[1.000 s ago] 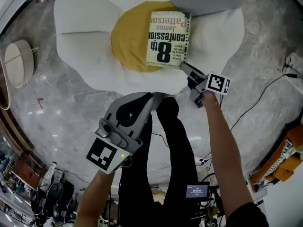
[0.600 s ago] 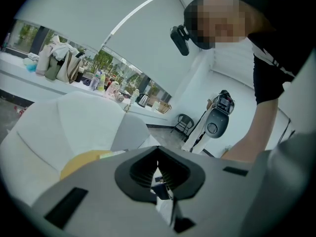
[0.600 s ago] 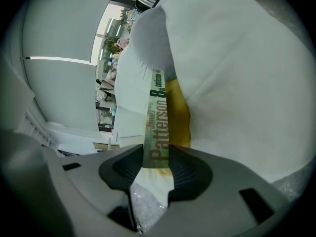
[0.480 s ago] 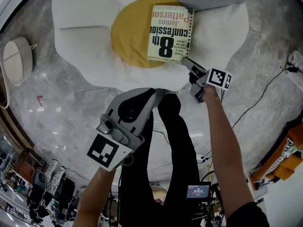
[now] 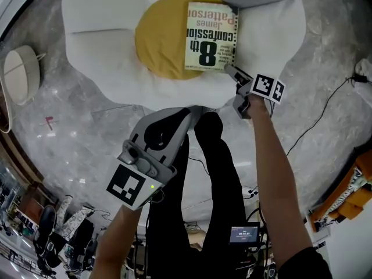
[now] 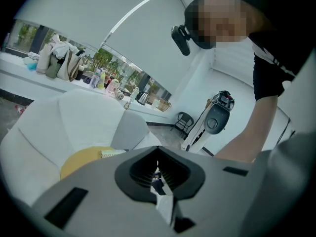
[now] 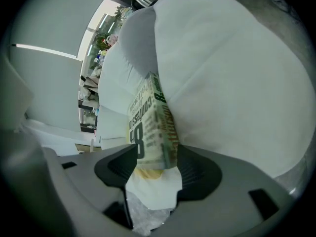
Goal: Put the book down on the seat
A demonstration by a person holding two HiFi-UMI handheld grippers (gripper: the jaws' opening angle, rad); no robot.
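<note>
Grey marbled floor (image 5: 325,57) surrounds the flower-shaped seat (image 5: 99,16), and the book (image 5: 211,36) lies flat, cover up, across the right edge of its yellow centre (image 5: 160,39), partly on the white padding beside that centre. Just off the centre's near-right side, the right gripper (image 5: 230,72) has its jaws spread wider than the book's thickness with the near corner between them, so a crooked pull-back could snag that corner and drag the book off the soft cushion. Well to the near side of the centre, the left gripper (image 5: 187,114) hangs with jaws pressed together on nothing
</note>
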